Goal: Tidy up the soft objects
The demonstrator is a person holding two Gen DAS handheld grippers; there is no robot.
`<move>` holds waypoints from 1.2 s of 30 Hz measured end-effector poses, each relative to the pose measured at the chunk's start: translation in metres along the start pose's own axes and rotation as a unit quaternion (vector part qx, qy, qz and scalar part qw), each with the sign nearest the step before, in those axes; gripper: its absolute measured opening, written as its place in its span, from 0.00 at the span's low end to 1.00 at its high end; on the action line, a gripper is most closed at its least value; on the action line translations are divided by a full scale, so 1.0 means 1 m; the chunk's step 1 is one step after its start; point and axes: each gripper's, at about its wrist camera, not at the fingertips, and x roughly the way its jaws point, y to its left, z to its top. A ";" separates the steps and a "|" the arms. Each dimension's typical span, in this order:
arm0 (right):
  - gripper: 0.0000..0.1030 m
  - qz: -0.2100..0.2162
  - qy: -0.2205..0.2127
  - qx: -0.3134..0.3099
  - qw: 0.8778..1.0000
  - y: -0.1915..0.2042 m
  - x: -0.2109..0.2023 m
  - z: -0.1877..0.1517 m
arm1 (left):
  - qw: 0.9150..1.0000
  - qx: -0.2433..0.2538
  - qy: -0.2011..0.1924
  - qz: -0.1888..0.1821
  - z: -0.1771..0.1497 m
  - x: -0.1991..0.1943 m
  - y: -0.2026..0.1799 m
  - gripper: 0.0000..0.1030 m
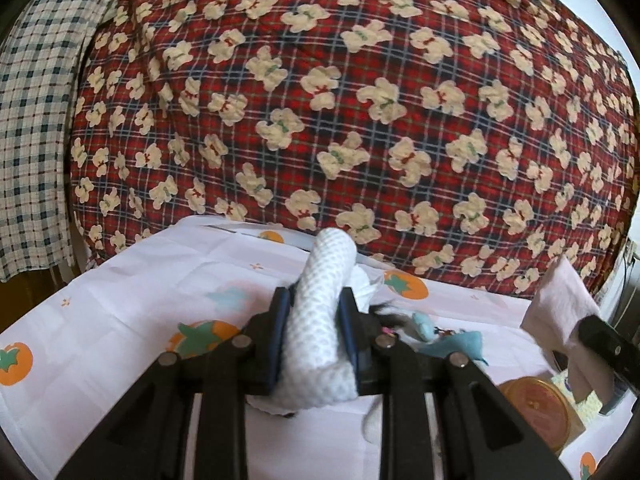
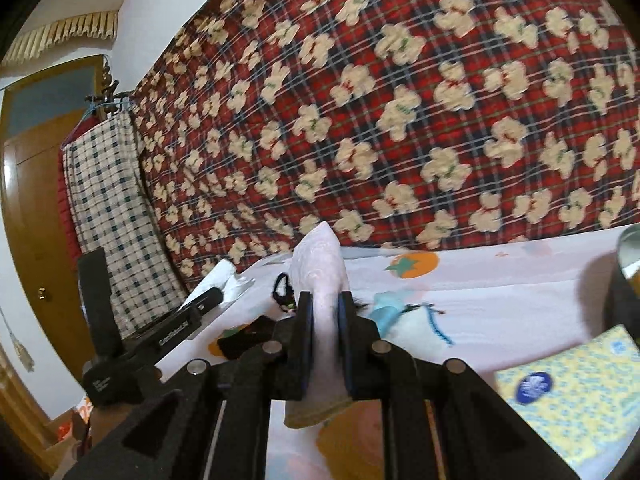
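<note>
Soft objects are in both tools: the left gripper (image 1: 316,320) is clamped on a rolled white waffle cloth (image 1: 320,320), the right gripper (image 2: 324,320) pinched tight on a folded pink tissue (image 2: 320,276). Both pieces are held above the persimmon-print tablecloth (image 1: 120,292), with a blue plush toy (image 2: 404,316) lying on it just beyond the tissue. My advice: keep both grips firm and set each piece down flat on bare tablecloth before opening.

Your left view cuts a round orange lid (image 1: 534,410) at the table's right edge; your right view crops a yellow tissue pack (image 2: 576,388), blurred.
</note>
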 end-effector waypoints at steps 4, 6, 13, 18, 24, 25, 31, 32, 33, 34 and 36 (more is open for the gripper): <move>0.13 -0.024 -0.021 0.003 0.999 -0.010 -0.018 -0.001 | 1.000 0.014 0.000 -0.004 -0.006 -0.006 -0.014 0.23; 0.13 -0.026 -0.023 0.009 0.999 -0.016 -0.023 -0.002 | 1.000 0.022 0.000 -0.004 -0.008 -0.009 -0.021 0.23; 0.13 -0.029 -0.022 0.011 0.999 -0.023 -0.035 -0.007 | 1.000 0.010 0.006 -0.013 -0.016 -0.019 -0.032 0.23; 0.13 -0.028 -0.020 -0.004 0.999 -0.020 -0.041 -0.010 | 1.000 0.003 0.002 -0.023 -0.025 -0.033 -0.043 0.23; 0.13 -0.039 -0.032 -0.025 0.998 -0.018 -0.057 -0.014 | 1.000 0.016 -0.021 -0.017 -0.032 -0.055 -0.060 0.23; 0.13 -0.040 -0.032 -0.027 0.998 -0.018 -0.059 -0.015 | 0.999 0.015 -0.021 -0.019 -0.034 -0.058 -0.062 0.23; 0.13 -0.063 -0.047 -0.052 0.996 -0.020 -0.076 -0.020 | 0.999 0.011 -0.024 -0.024 -0.040 -0.071 -0.075 0.23; 0.13 -0.067 -0.048 -0.056 0.995 -0.020 -0.078 -0.020 | 0.999 0.011 -0.023 -0.027 -0.041 -0.072 -0.078 0.23; 0.13 -0.073 -0.049 -0.060 0.994 -0.021 -0.081 -0.021 | 0.999 0.011 -0.021 -0.031 -0.043 -0.074 -0.082 0.23; 0.13 -0.075 -0.050 -0.061 0.994 -0.022 -0.082 -0.021 | 0.999 0.013 -0.020 -0.033 -0.044 -0.075 -0.085 0.23; 0.13 -0.080 -0.051 -0.062 0.994 -0.025 -0.086 -0.022 | 0.999 0.018 -0.021 -0.036 -0.047 -0.078 -0.093 0.23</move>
